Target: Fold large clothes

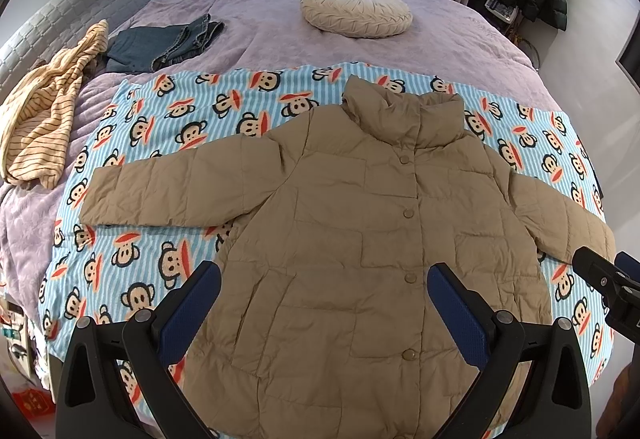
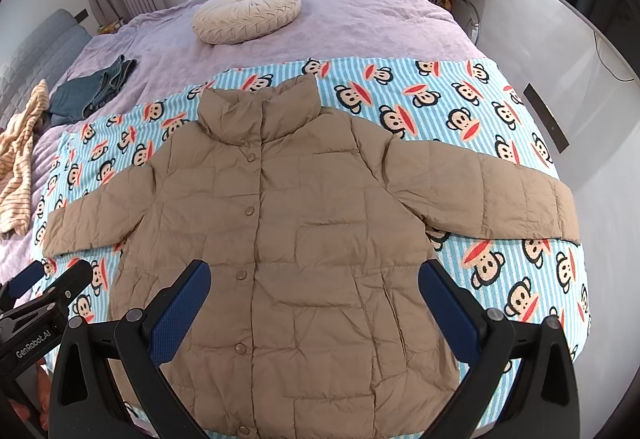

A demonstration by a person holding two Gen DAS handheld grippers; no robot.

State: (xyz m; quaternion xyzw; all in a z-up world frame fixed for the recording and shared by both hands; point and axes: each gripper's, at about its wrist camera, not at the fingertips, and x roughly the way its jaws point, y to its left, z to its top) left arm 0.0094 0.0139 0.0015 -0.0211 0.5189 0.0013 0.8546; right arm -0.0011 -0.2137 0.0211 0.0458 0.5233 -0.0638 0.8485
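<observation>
While both tools are hovering above the near hem, the items are lying as follows, near to far:

- Left gripper (image 1: 324, 287): fingers standing wide apart, holding nothing, hanging over the lower left of the jacket.
- Right gripper (image 2: 316, 283): fingers likewise spread wide, gripping nothing, hanging over the lower front.
- Tan puffer jacket (image 1: 360, 223): lying flat, front up and snapped closed, on the monkey-print blanket (image 1: 168, 111); hem pointing toward the cameras, collar pointing away, long axis running near to far; both sleeves stretching out sideways.
- Blanket margin: showing on both sides of the body and beyond the collar, leaving open room around the sleeves.
- Purple bedspread (image 1: 260, 35): carrying a striped garment (image 1: 44, 111) and folded jeans (image 1: 160, 45) far left, well apart from the jacket.
- Round cream cushion (image 1: 356, 9): sitting farthest back.
</observation>
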